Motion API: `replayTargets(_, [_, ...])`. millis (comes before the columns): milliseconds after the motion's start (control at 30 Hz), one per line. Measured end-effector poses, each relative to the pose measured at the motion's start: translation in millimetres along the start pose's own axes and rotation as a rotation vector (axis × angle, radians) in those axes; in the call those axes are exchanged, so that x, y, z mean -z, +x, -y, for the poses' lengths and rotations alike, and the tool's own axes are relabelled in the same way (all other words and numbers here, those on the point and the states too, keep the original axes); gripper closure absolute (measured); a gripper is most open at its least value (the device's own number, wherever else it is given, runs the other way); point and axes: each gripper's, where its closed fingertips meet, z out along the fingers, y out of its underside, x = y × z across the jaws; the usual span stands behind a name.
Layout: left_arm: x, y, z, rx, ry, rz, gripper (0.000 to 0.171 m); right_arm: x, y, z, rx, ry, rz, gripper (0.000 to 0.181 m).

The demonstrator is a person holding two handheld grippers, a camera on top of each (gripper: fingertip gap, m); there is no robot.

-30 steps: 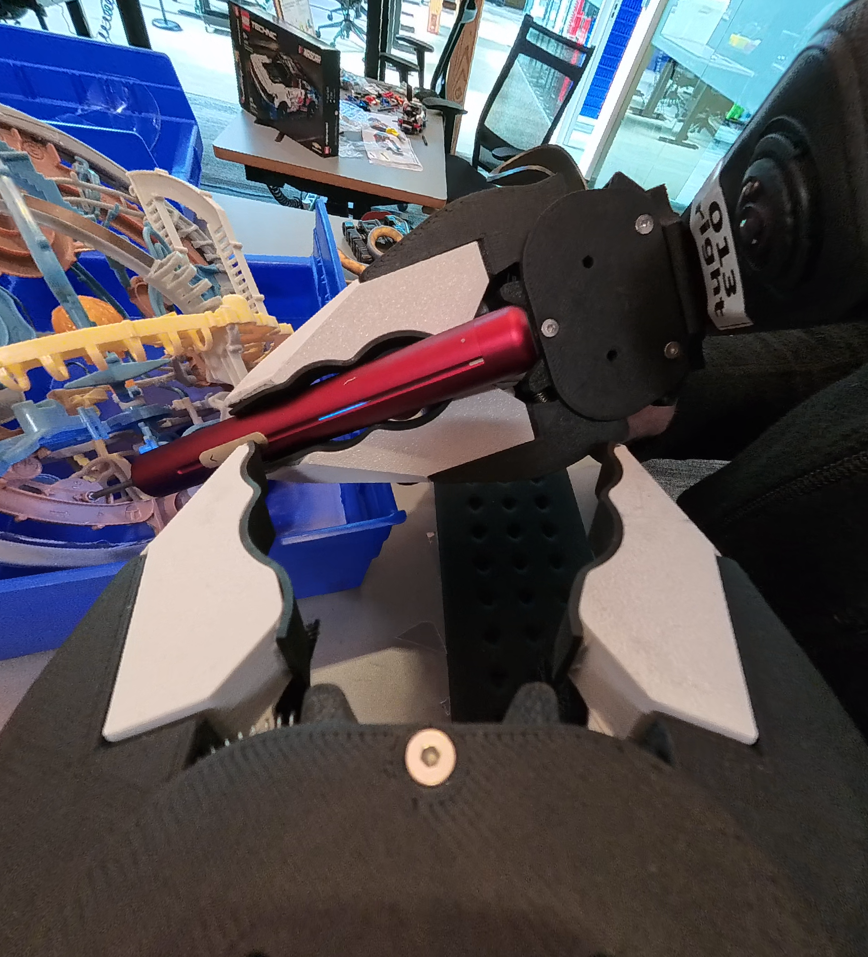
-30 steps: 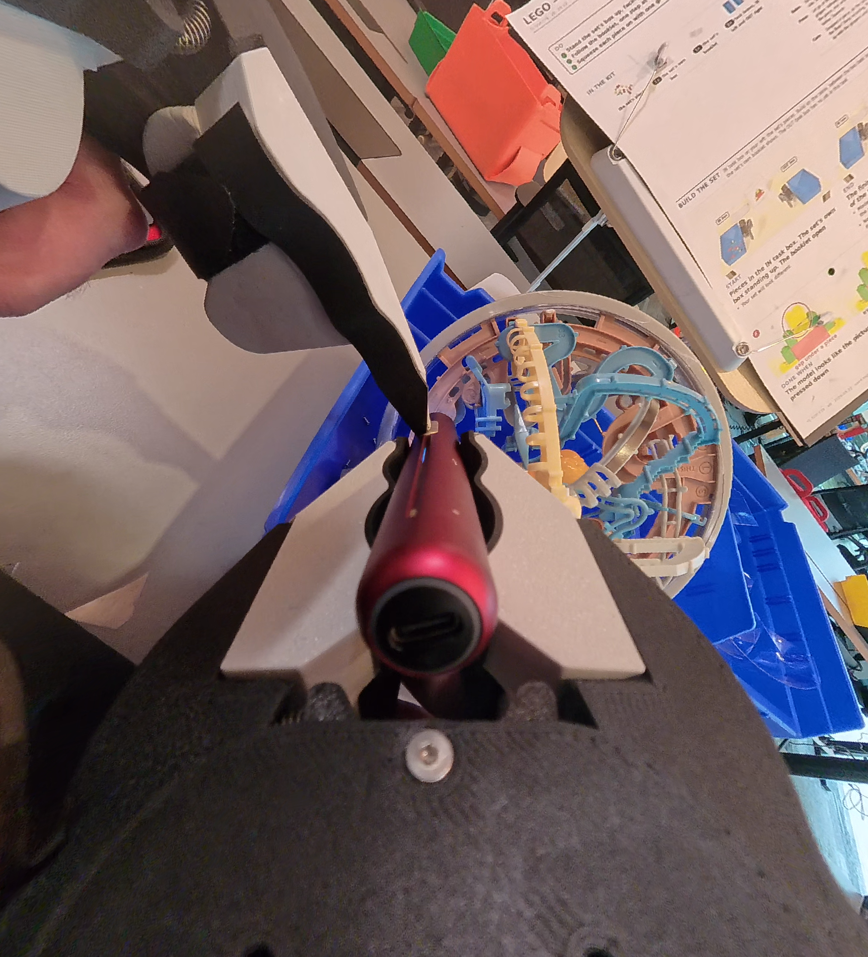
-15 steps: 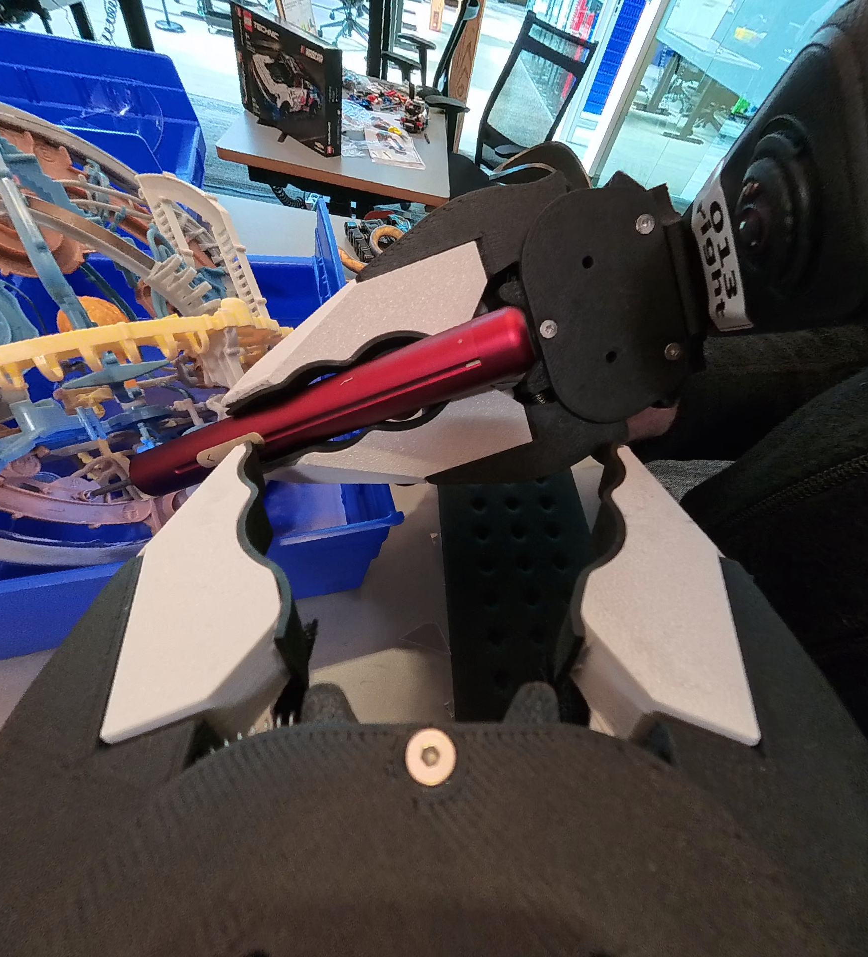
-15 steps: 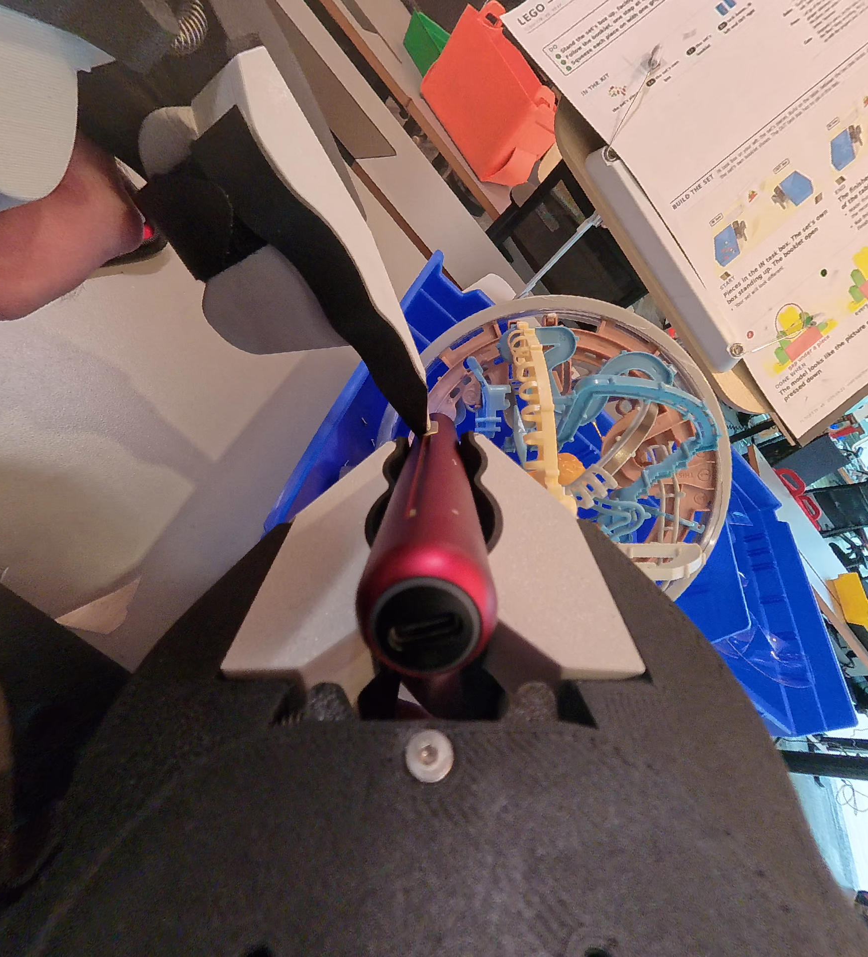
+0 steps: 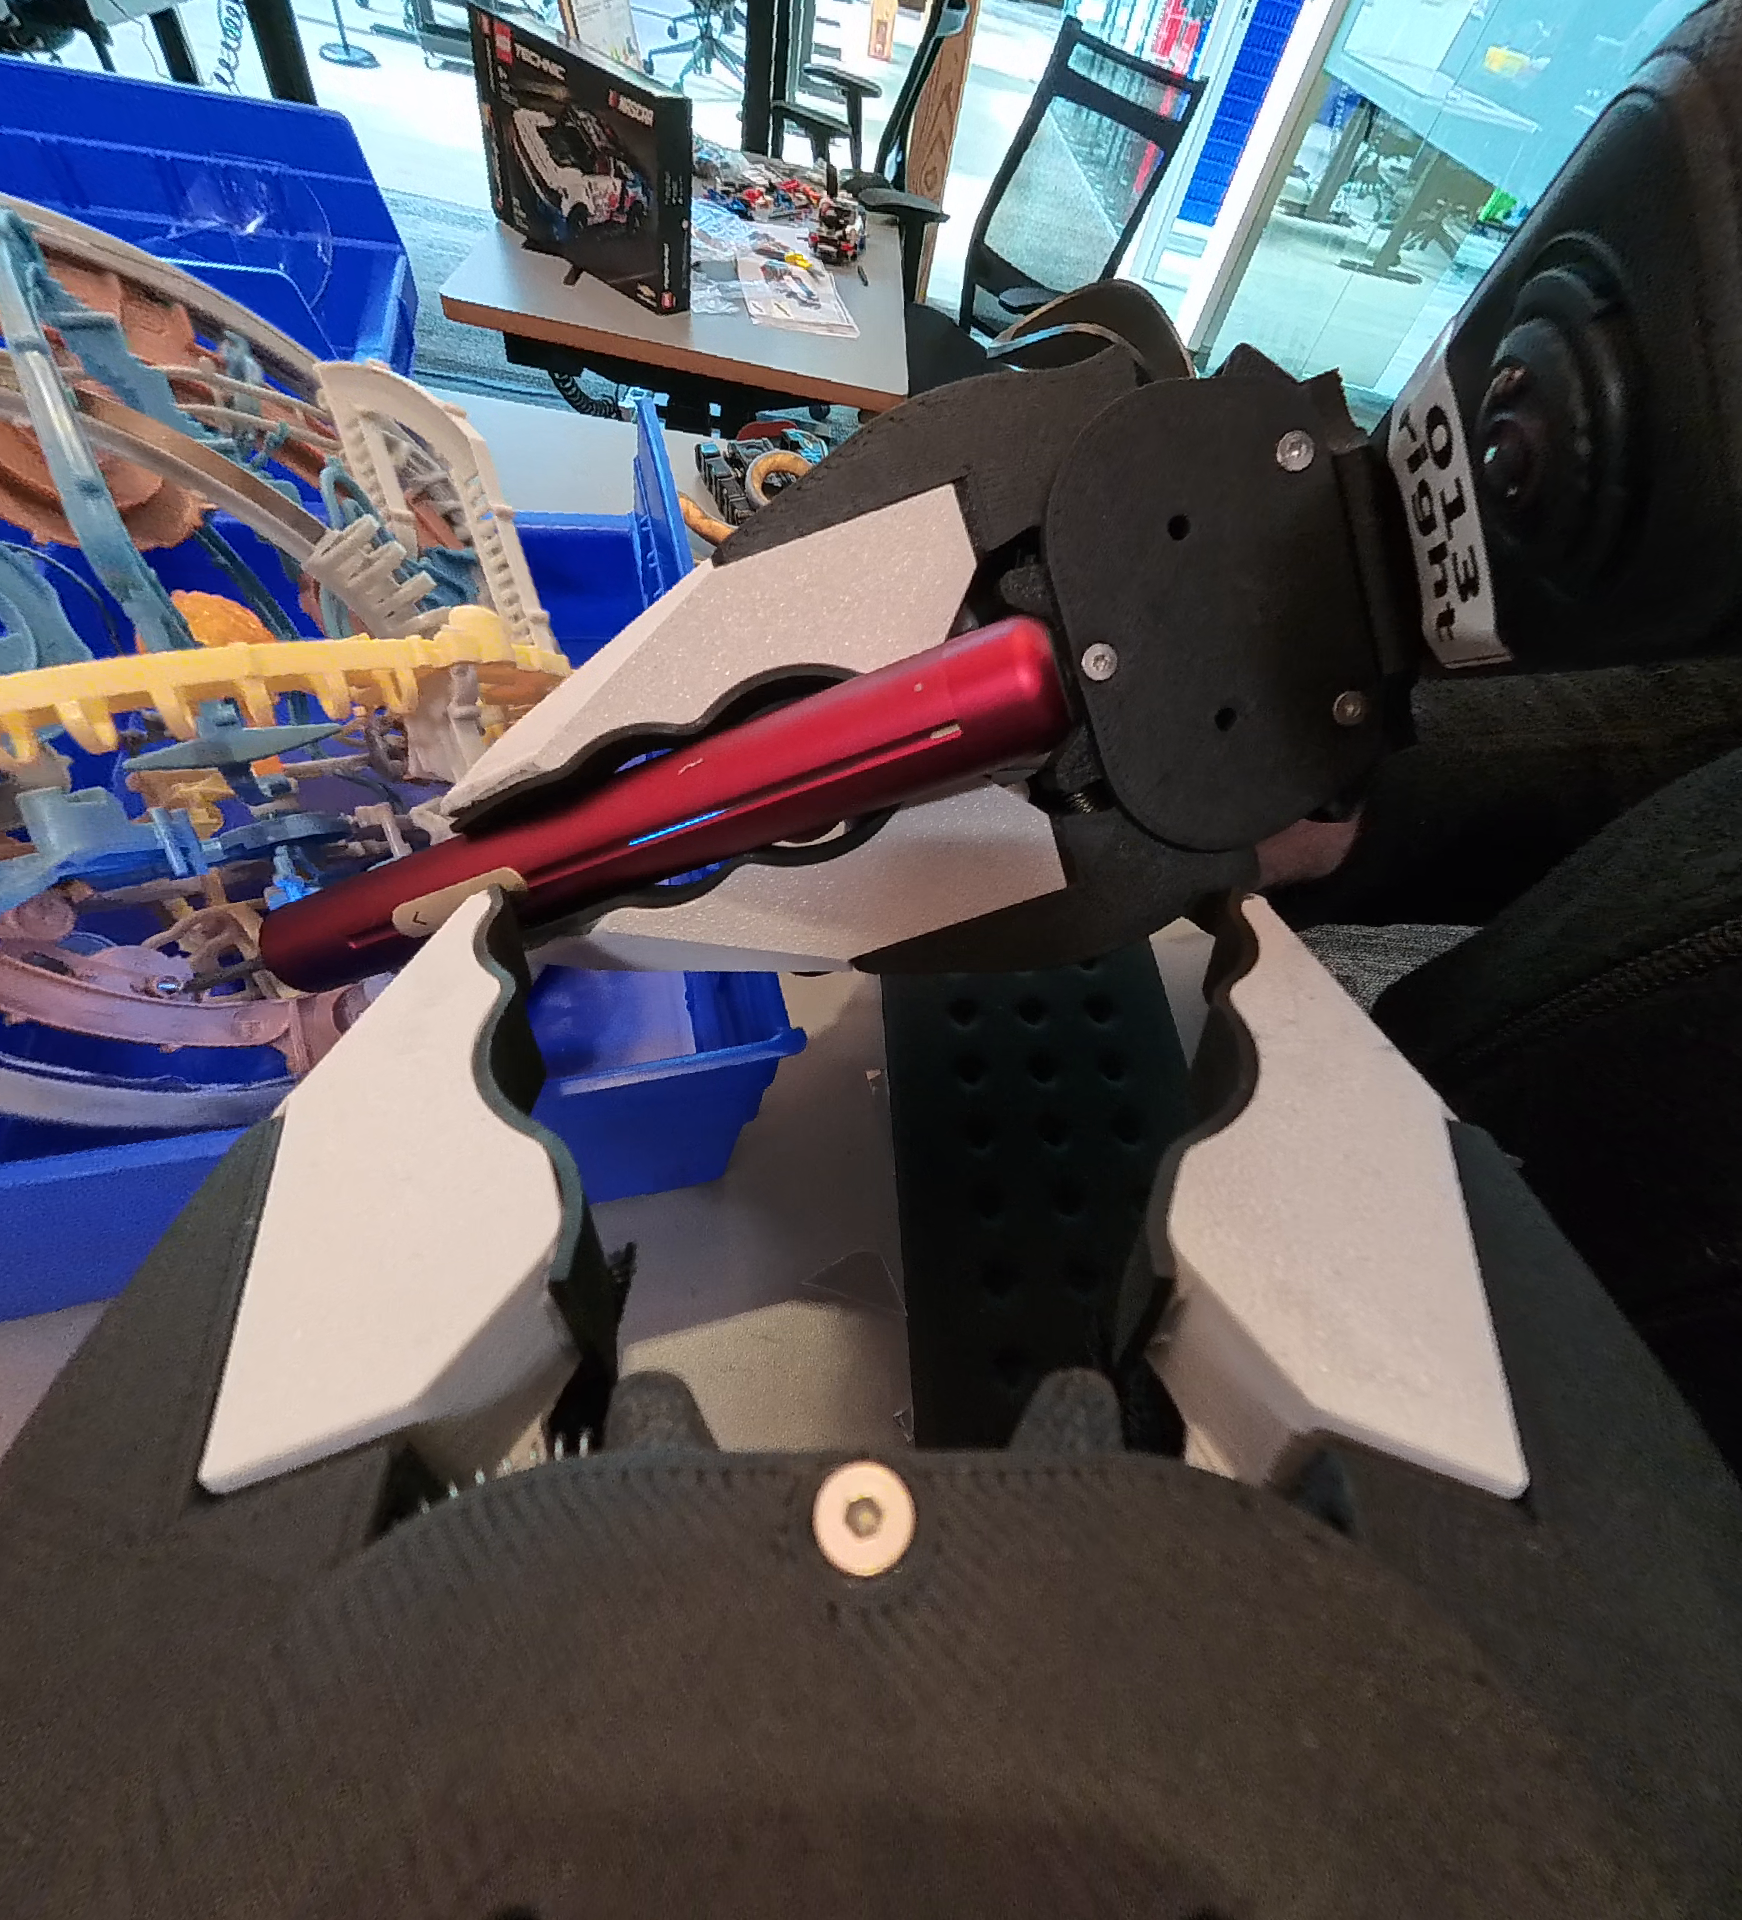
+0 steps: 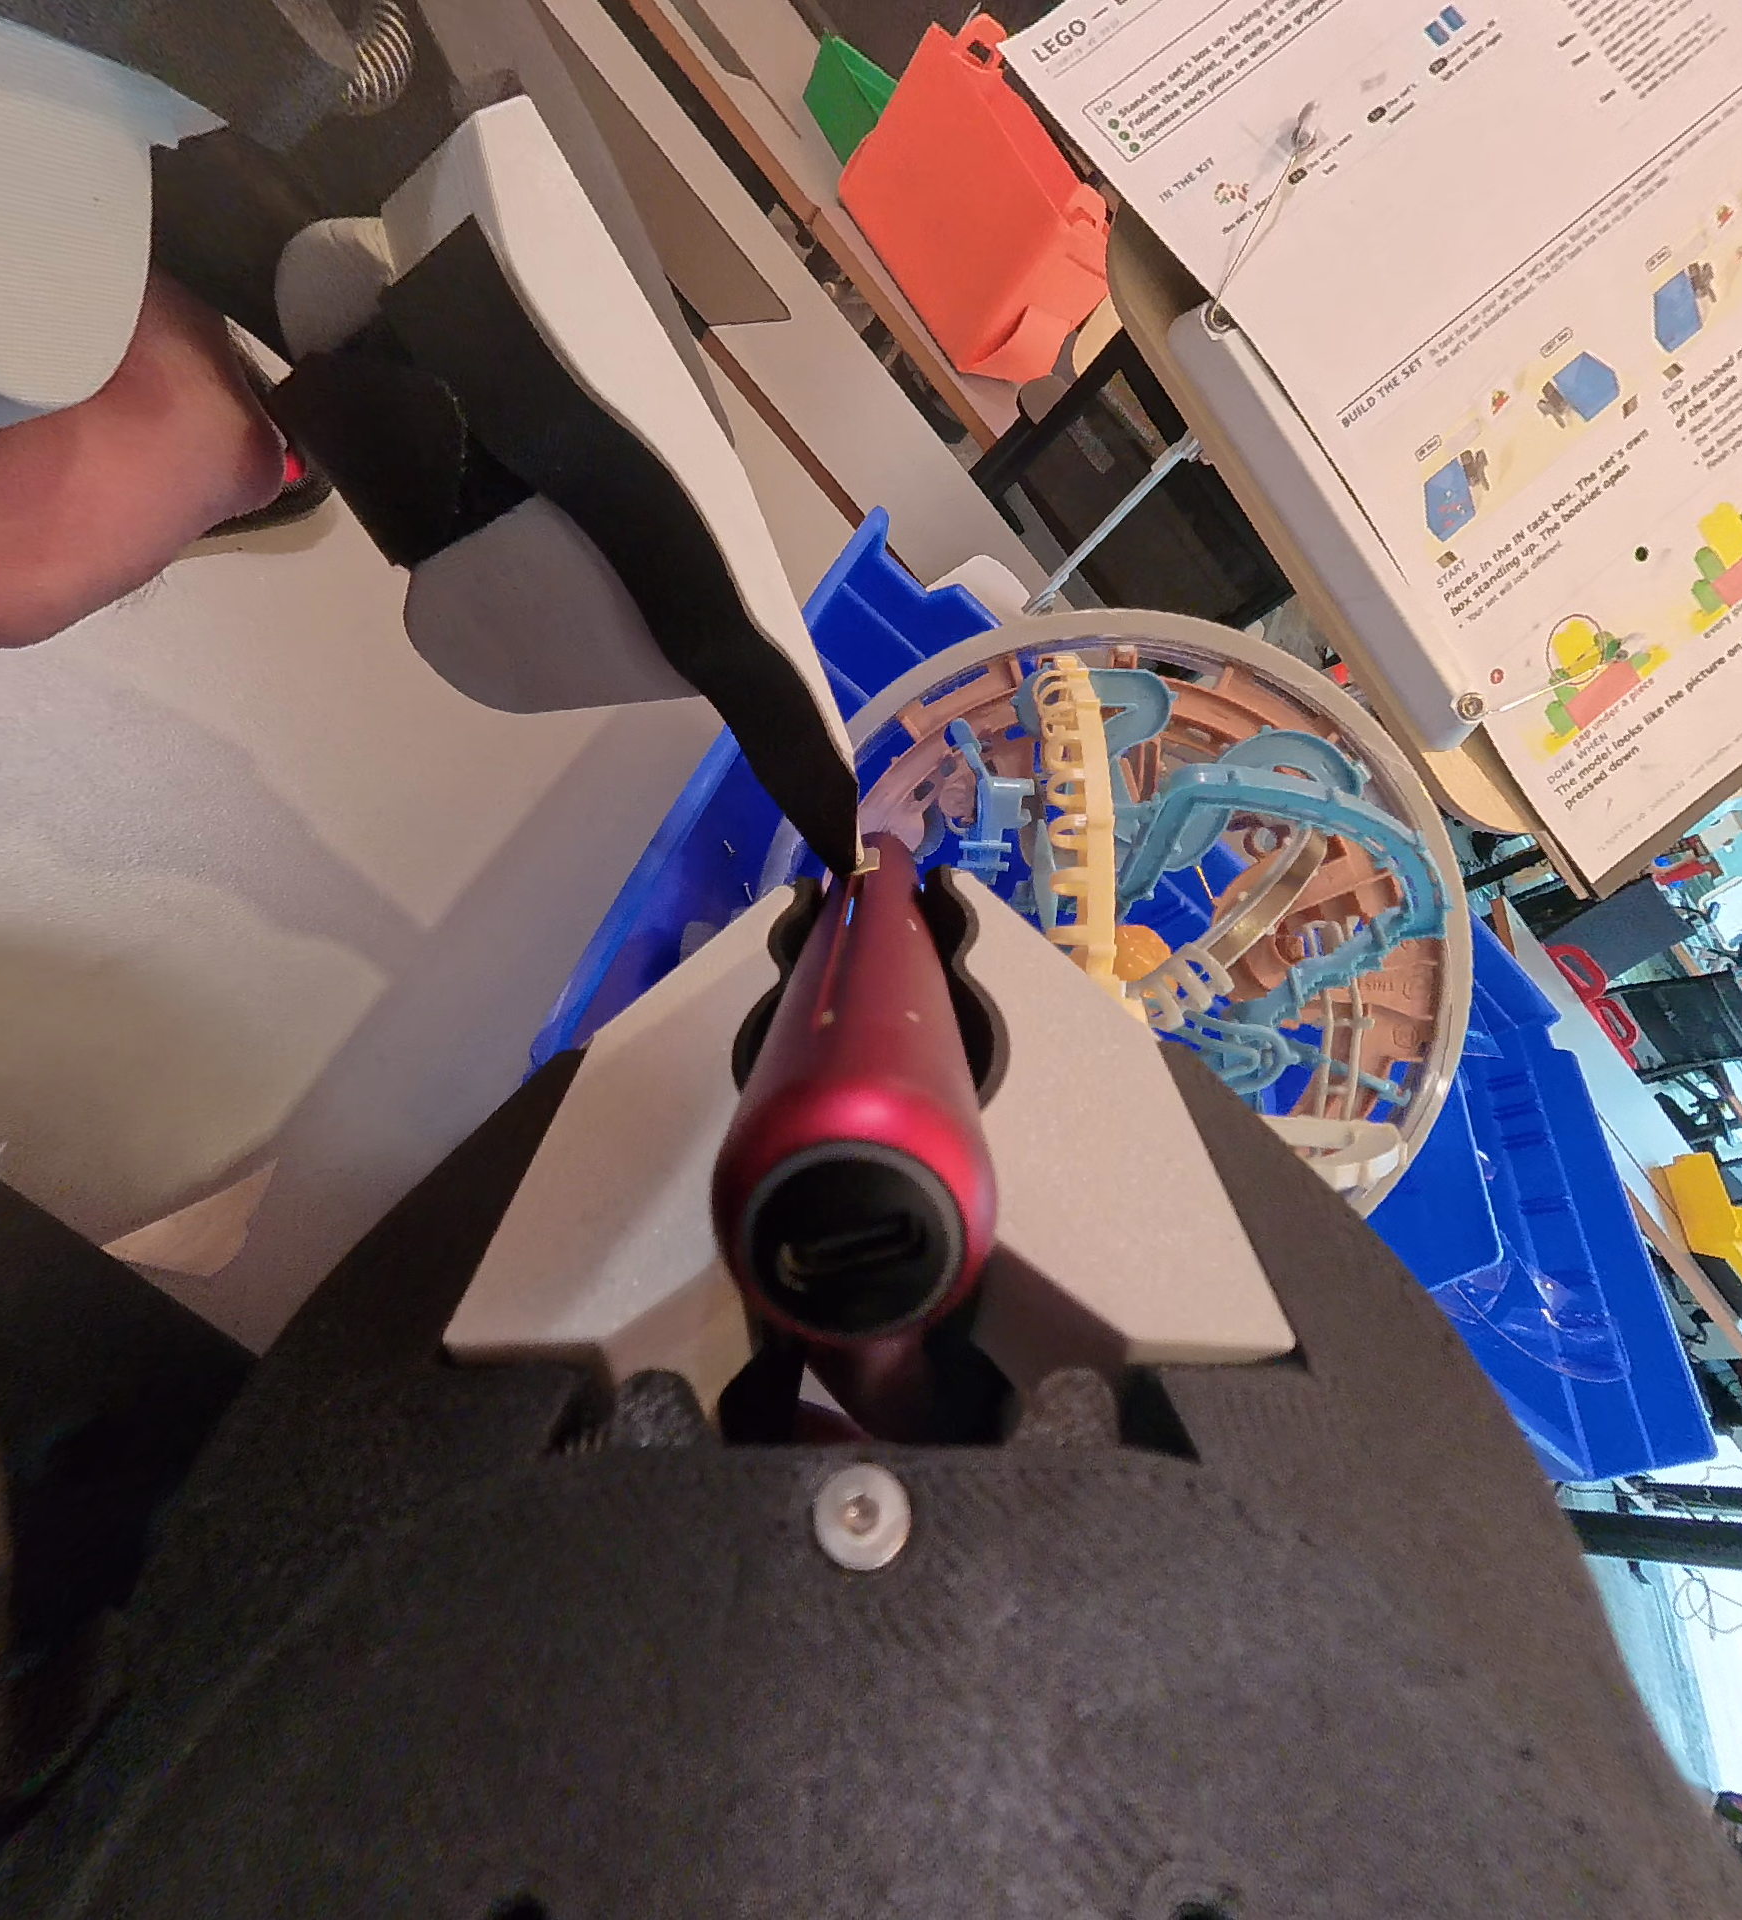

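— What have I got in the right gripper [image 6: 867, 883]?

— The red pen-shaped tool [image 5: 669, 800]. My right fingers [image 6: 1106, 1091] are closed on its barrel, one on each side. In the right wrist view I look straight down its black butt end, which has a slot-shaped port. The nose points forward, past the fingertips.

— And my left gripper [image 5: 862, 925]?

— Fingers spread wide, holding nothing. The tip of one left finger [image 5: 431, 1091] sits against the pale button near the tool's nose; the right wrist view shows that same tip touching the barrel. The other left finger stands well apart from the tool.

— Where is the tool pointing?

— At the clear maze ball [image 6: 1210, 883] with its blue, tan and yellow tracks inside. The nose is just beside the ball; I cannot tell whether it touches.

— What carries the ball?

— A blue bin [image 5: 659, 1081] on the white table [image 6: 223, 831], with a second blue bin [image 5: 171, 177] behind it. A perforated black strap [image 5: 1033, 1143] lies on the table between my left fingers. Beyond the far edge of the table stand a printed instruction sheet [image 6: 1521, 364] and an orange plastic piece [image 6: 971, 229].
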Motion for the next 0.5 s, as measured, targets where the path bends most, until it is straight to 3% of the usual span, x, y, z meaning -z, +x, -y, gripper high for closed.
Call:
replayTargets(367, [-0.6, 4.0, -2.1, -0.024, -0.01, 0.02, 0.045, 2.5, -2.4, 2.7, 0.012, 0.035, -0.006, 0.162])
replayTargets(500, [5.1, 8.4, 4.8, -0.026, 0.028, 0.017, 0.055, 7.9, 0.8, 7.4, -0.003, 0.066, -0.015, 0.162])
